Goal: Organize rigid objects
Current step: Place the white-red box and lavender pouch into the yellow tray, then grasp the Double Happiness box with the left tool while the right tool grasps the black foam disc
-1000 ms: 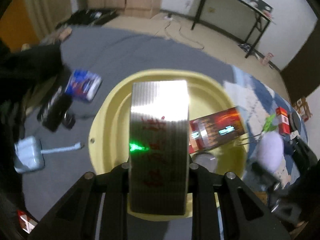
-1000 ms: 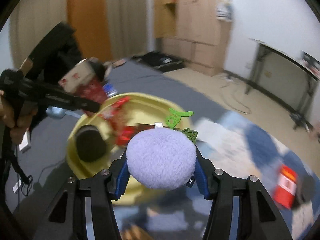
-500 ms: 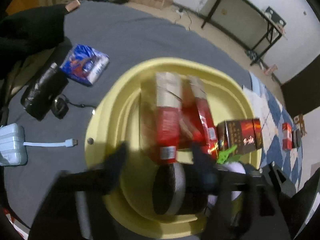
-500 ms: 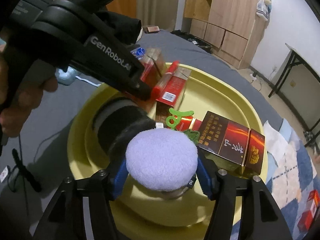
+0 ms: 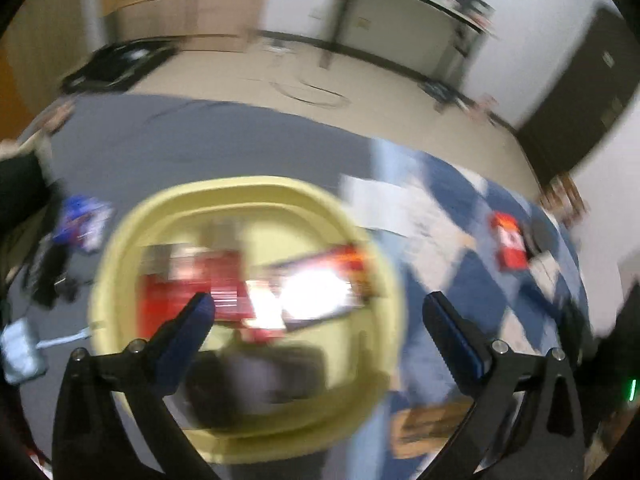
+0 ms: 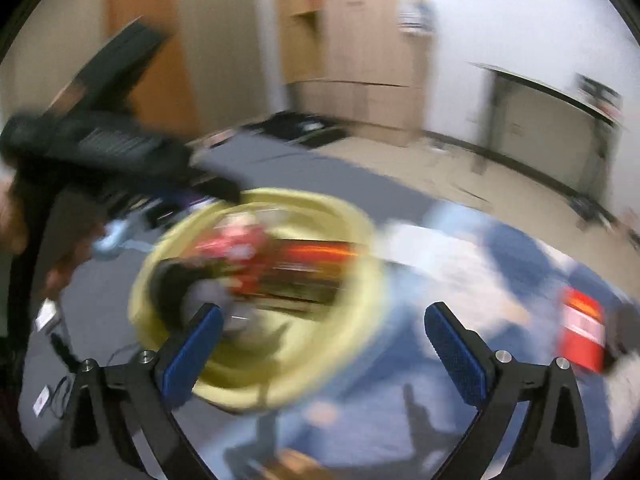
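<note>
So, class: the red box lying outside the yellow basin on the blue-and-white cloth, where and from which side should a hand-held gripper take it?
Grip the red box across its narrower width, coming from above. It appears to lie flat on the cloth with open space around it, though blur hides its exact edges.

A: Left gripper (image 5: 318,308): jaws spread wide, have just been opening, nothing between them. Blue-faced fingers (image 5: 188,336) angled outward, pointing steeply down.

B: And the right gripper (image 6: 320,318)?

A: Same. Jaws have just been opening and stand wide apart with nothing between them. Blue pads (image 6: 456,356) bare. It points down at a shallower slant than the left.

B: Can each be seen from the other's camera?

A: From the right wrist view, the left gripper's black body shows at upper left, badly blurred. A hand (image 6: 16,216) grips it at the frame's left edge; the fingers cannot be made out. Both views are smeared.
</note>
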`<control>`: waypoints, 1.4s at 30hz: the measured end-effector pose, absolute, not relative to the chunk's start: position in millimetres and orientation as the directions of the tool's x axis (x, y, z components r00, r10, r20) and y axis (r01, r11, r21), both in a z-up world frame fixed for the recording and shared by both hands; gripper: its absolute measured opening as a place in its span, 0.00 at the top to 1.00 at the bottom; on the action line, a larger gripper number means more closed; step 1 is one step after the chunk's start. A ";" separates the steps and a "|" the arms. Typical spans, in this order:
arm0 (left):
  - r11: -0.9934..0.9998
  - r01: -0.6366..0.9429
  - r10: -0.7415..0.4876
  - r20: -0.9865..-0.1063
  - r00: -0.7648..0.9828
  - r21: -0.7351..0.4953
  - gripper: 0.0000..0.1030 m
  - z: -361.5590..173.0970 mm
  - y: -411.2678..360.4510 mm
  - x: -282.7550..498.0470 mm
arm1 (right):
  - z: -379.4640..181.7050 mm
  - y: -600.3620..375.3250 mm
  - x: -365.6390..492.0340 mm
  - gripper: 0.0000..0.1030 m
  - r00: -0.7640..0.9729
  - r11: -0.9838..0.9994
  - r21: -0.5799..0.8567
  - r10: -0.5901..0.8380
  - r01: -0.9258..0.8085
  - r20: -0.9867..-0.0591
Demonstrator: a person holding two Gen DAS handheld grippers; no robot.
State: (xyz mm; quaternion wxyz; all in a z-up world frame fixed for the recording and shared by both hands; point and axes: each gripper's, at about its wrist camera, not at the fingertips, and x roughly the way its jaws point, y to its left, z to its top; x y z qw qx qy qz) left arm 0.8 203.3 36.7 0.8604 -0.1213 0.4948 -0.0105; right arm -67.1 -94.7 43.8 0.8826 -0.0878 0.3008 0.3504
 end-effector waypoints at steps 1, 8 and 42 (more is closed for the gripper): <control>0.973 -0.055 -0.171 -0.854 0.492 -0.226 0.00 34.7 179.0 8.4 | 43.6 -123.3 -56.0 0.00 0.615 0.783 0.047 0.523 -0.620 -0.590; 0.961 0.103 -0.276 -0.869 0.411 -0.256 0.00 -1.2 27.7 50.5 | 34.1 -287.5 9.9 0.00 0.733 0.947 0.061 0.283 -0.314 -0.618; 0.982 0.095 -0.187 -0.753 0.631 -0.164 0.44 0.6 39.0 75.8 | -31.4 -261.9 116.9 0.34 0.684 0.915 0.025 0.319 -0.403 -0.656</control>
